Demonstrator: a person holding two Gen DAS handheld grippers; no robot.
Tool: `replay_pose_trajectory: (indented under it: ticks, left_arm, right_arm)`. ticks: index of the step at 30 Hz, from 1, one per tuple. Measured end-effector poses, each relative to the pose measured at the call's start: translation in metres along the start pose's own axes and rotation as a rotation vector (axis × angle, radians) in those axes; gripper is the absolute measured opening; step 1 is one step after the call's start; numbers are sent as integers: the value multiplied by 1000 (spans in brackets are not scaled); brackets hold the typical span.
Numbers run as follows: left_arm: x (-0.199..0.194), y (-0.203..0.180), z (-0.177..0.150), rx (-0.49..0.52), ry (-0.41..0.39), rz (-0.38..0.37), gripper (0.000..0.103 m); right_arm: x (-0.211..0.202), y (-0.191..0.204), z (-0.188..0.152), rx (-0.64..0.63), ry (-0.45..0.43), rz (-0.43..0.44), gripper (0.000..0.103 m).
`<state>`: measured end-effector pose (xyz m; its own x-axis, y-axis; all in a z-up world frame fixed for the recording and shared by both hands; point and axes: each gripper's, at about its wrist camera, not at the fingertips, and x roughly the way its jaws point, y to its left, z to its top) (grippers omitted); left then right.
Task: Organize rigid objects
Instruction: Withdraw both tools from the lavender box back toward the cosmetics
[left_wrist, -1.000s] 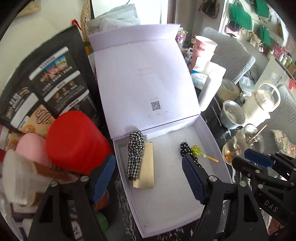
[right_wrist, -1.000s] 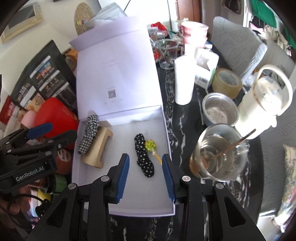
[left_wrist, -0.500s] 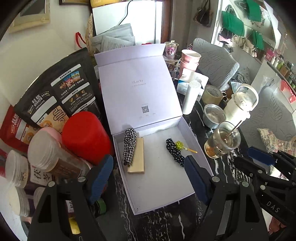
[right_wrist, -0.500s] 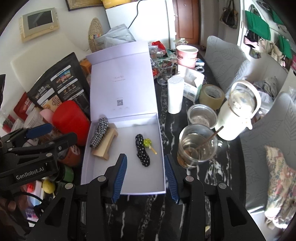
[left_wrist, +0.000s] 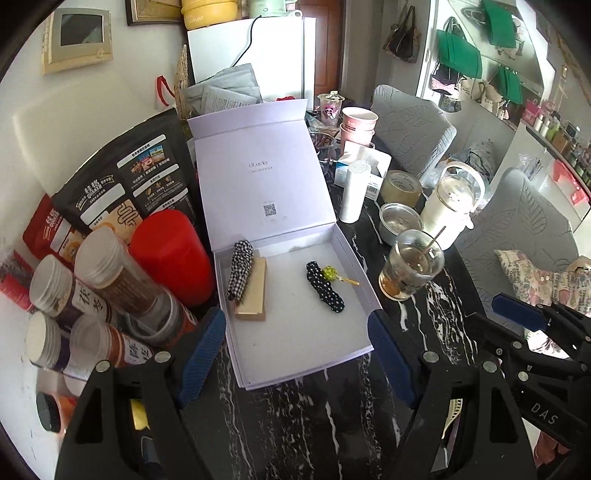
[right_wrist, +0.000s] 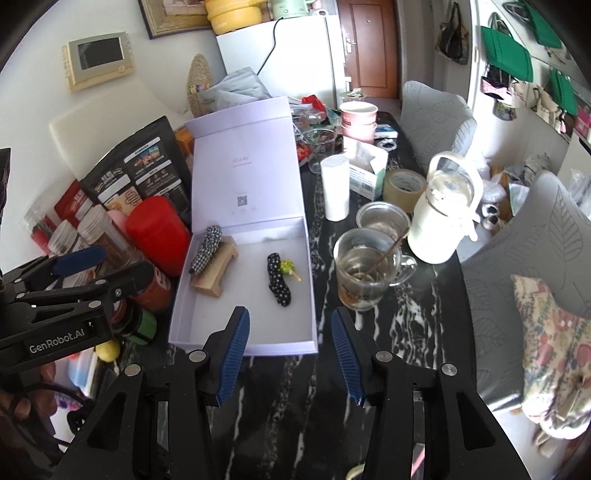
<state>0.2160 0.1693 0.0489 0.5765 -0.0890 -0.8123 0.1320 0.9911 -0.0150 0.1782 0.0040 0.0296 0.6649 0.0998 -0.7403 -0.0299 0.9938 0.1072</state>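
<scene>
An open white box (left_wrist: 306, 354) (right_wrist: 258, 341) lies on the black marble table with its lid standing up behind it. Inside on the left, a black-and-white checked hair piece (left_wrist: 239, 268) (right_wrist: 205, 248) rests on a wooden block (left_wrist: 253, 291) (right_wrist: 216, 275). To the right lie a black dotted hair clip (left_wrist: 325, 288) (right_wrist: 277, 284) and a small yellow-green pin (left_wrist: 334, 275) (right_wrist: 289, 267). My left gripper (left_wrist: 297, 354) is open and empty, above the box's near edge. My right gripper (right_wrist: 290, 356) is open and empty, just before the box's near edge.
A red canister (left_wrist: 168, 254), several lidded jars (left_wrist: 99, 273) and snack bags (left_wrist: 129, 177) crowd the box's left side. To its right stand a glass mug with a stick (right_wrist: 364, 269), a steel cup (right_wrist: 382, 219), a white jug (right_wrist: 445, 218), a tape roll (right_wrist: 404, 184) and a white cylinder (right_wrist: 334, 186).
Both grippers have pulled back and up from the box, so it looks smaller and farther. Nothing in the box has moved. Both grippers stay open and empty.
</scene>
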Motion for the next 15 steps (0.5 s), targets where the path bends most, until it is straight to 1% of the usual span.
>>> replay_pose_trajectory:
  ticks: [9, 15]
  left_arm:
    - [-14, -35, -28, -29, 20, 1, 79]
    - [-19, -64, -48, -26, 44, -20, 79]
  right_arm:
    - [-24, -29, -26, -22, 5, 22, 46]
    - [-37, -53, -47, -18, 23, 21, 46]
